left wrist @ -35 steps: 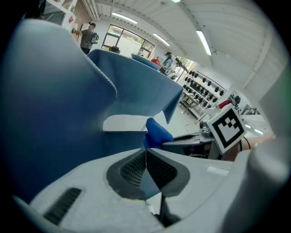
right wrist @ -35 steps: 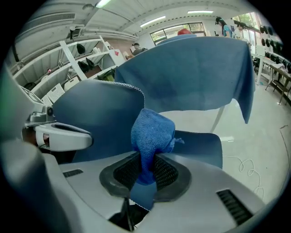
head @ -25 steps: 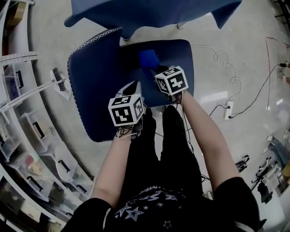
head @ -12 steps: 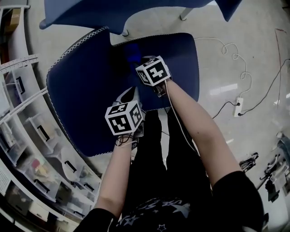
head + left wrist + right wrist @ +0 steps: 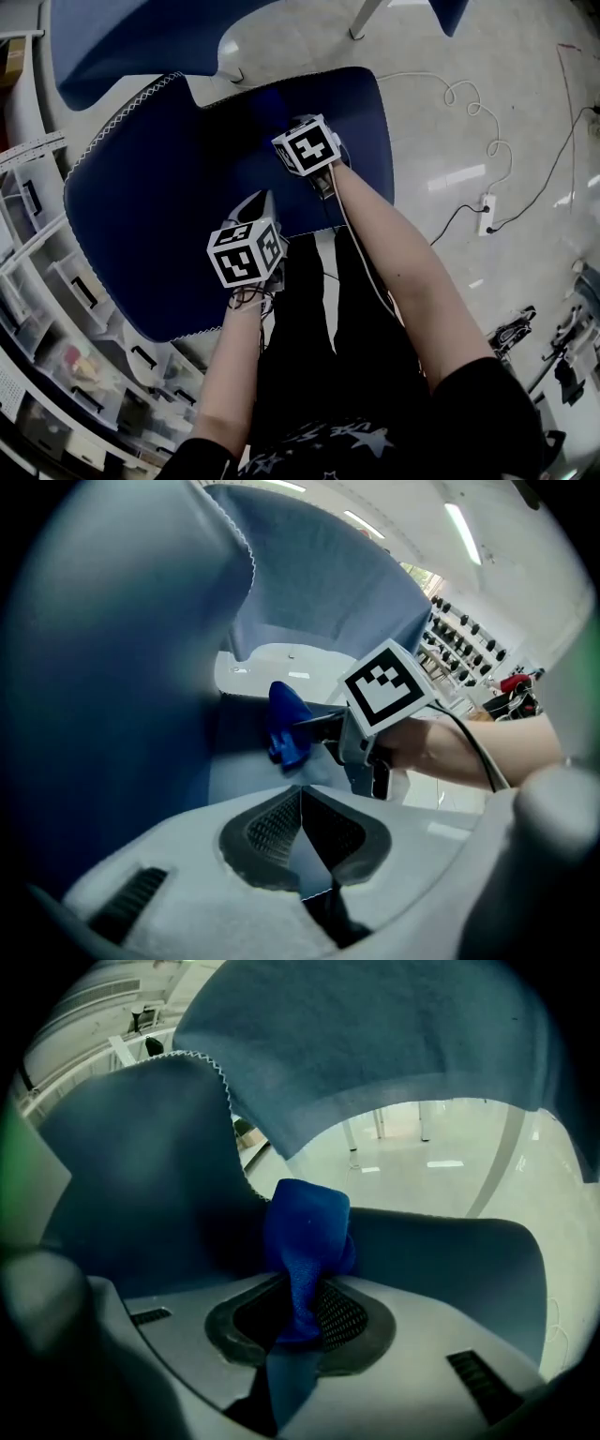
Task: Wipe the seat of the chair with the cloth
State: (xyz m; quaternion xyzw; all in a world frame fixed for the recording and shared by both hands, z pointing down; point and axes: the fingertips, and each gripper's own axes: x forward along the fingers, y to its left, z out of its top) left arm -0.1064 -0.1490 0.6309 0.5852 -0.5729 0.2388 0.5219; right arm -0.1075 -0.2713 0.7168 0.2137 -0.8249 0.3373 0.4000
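The chair (image 5: 361,122) is dark blue; its seat lies flat and a back edged with white zigzag stitching rises along its left side. The right gripper (image 5: 302,1312) is held low over the middle of the seat, its jaws clamped on the cloth (image 5: 305,1241), a bright blue bunch that sticks out past the tips. From the left gripper view the cloth's lower end hangs down at the seat close to where the back begins; whether it presses on the surface cannot be told.

The left gripper (image 5: 302,803) hovers at the chair's near edge, left of the right one, with its jaws closed together and nothing between them.

The person's legs (image 5: 319,309), in black trousers, stand against the chair's near edge. Beyond the far edge a second chair (image 5: 122,42), paler blue, overhangs it, and the right gripper view shows that chair's seat above the cloth. Left of the chair's back runs white shelving (image 5: 37,272) holding clear bins. Right of the chair, on the pale floor (image 5: 450,56), lie a looping white cable (image 5: 467,98), a power strip (image 5: 487,208) and a black cable (image 5: 548,173), all well apart from the seat
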